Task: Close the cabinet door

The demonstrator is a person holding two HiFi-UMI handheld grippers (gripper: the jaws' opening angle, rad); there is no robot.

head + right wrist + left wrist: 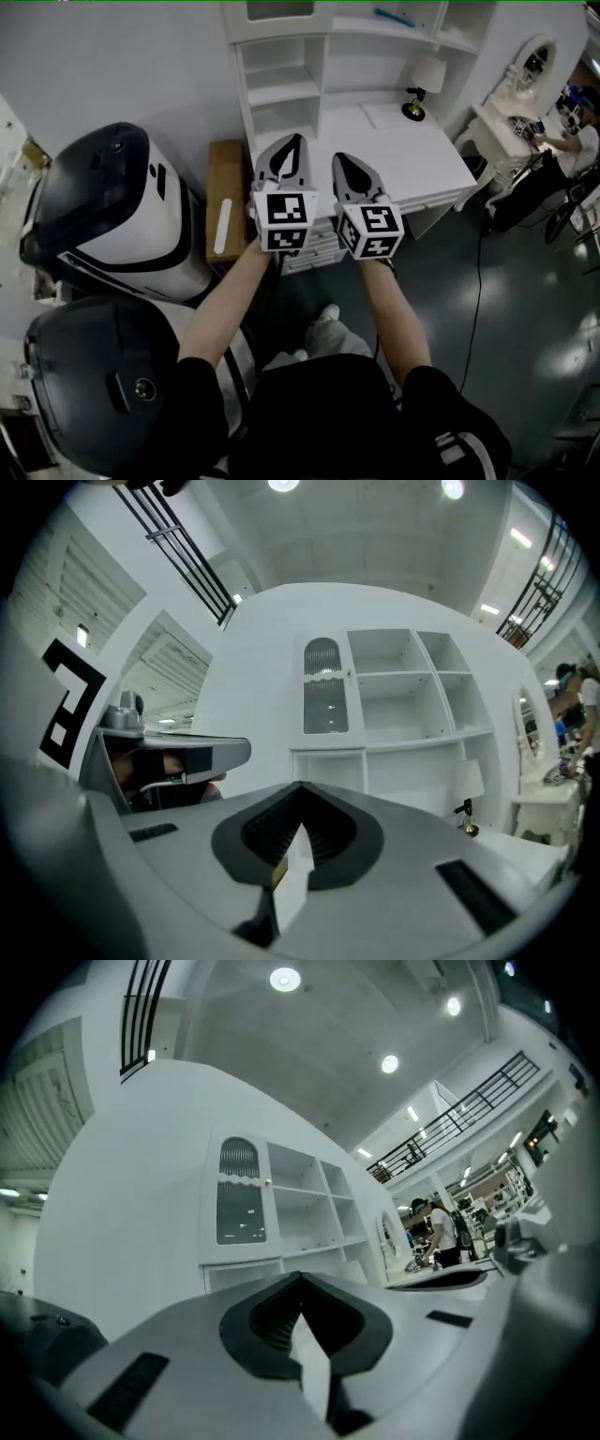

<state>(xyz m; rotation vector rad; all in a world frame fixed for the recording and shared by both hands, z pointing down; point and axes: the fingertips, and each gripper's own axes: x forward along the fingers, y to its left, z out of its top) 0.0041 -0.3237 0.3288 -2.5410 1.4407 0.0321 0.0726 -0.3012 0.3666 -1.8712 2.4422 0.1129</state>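
The person's two forearms reach forward side by side. The left gripper and the right gripper are held level and close to each other over the front edge of the white table. On both grippers the jaws are fully together, with nothing between them, and neither touches any furniture. I judge that this is a neutral, waiting posture, because closed jaws are good for pushing a door with the tips but not for taking a knob.

Just left of the left gripper there is a small wooden stand. Further left two big black and white machines crowd that side. On the table a small lamp stands near the back, beside the open shelves of the upper part.

The cabinet door, with its arched glass panel, is at the upper left of these shelves, well apart from both grippers. It seems to lie flat against its frame, so it is probably already closed. The table is between the person and the door, and reaching it means leaning over. Far to the right are a mirror vanity and a seated person.
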